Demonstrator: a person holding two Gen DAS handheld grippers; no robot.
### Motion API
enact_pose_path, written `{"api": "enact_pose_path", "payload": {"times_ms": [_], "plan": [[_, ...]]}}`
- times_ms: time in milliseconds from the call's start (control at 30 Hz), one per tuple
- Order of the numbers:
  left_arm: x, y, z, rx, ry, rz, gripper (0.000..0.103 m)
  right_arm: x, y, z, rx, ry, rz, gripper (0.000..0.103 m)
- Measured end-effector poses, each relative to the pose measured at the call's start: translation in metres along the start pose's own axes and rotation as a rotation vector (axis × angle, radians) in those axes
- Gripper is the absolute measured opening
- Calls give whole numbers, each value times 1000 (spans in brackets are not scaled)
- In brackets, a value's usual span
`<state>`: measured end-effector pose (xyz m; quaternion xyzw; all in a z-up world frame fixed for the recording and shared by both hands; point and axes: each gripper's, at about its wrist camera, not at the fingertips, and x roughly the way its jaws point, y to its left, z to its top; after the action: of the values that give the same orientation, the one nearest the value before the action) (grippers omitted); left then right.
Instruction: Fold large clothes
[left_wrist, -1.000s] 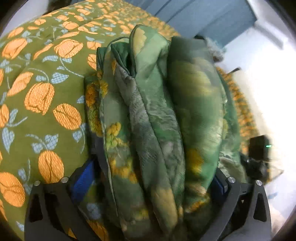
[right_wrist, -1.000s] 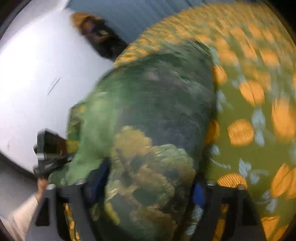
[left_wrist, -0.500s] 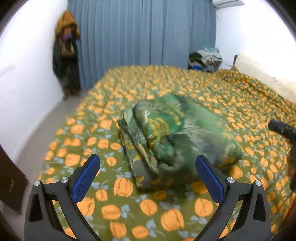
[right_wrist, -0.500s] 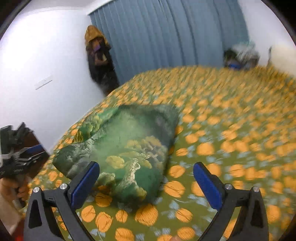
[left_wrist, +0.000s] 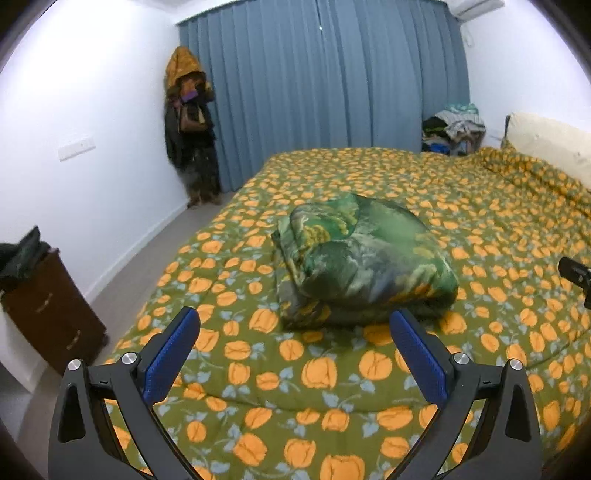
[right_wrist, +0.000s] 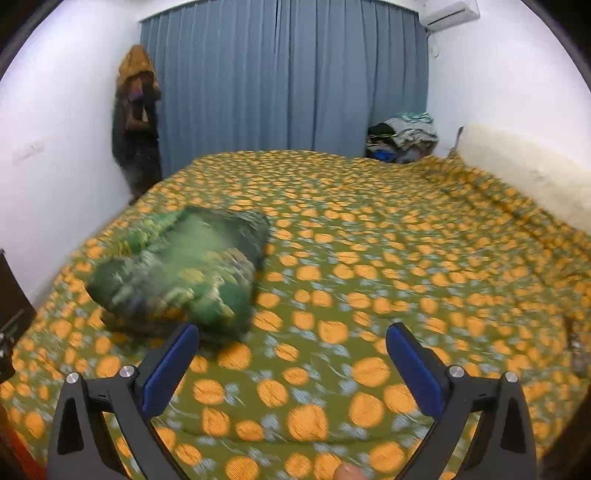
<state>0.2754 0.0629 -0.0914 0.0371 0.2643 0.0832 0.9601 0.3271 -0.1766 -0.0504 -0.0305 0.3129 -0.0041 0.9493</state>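
Both the left gripper (left_wrist: 294, 345) and right gripper (right_wrist: 292, 352) hang spread and empty above the near edge of the bed (left_wrist: 498, 221), bare pumpkin-print cover around them, while the folded green garment (left_wrist: 364, 260) lies beyond, mid-bed toward the left edge, its length running roughly crosswise.

A green patterned garment (left_wrist: 364, 258) lies folded into a thick, rounded bundle on the bed, its layered edges facing nine o'clock, its smooth fold toward three o'clock.
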Motion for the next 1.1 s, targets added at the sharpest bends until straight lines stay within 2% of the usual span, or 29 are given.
{"api": "enact_pose_path", "payload": {"times_ms": [133, 433, 633, 800, 1100], "plan": [[-12, -11, -7, -8, -3, 24, 103, -16, -7, -10, 13, 5, -4, 103], [-30, -29, -10, 13, -26, 29, 103, -33, -9, -25, 24, 5, 7, 103], [-30, -30, -13, 14, 8, 24, 103, -41, -8, -29, 37, -10, 10, 103], [-25, -22, -15, -36, 56, 5, 103, -42, 0, -30, -5, -15, -52, 103], [-22, -20, -21, -45, 100, 2, 103, -41, -1, -35, 19, 6, -25, 103]]}}
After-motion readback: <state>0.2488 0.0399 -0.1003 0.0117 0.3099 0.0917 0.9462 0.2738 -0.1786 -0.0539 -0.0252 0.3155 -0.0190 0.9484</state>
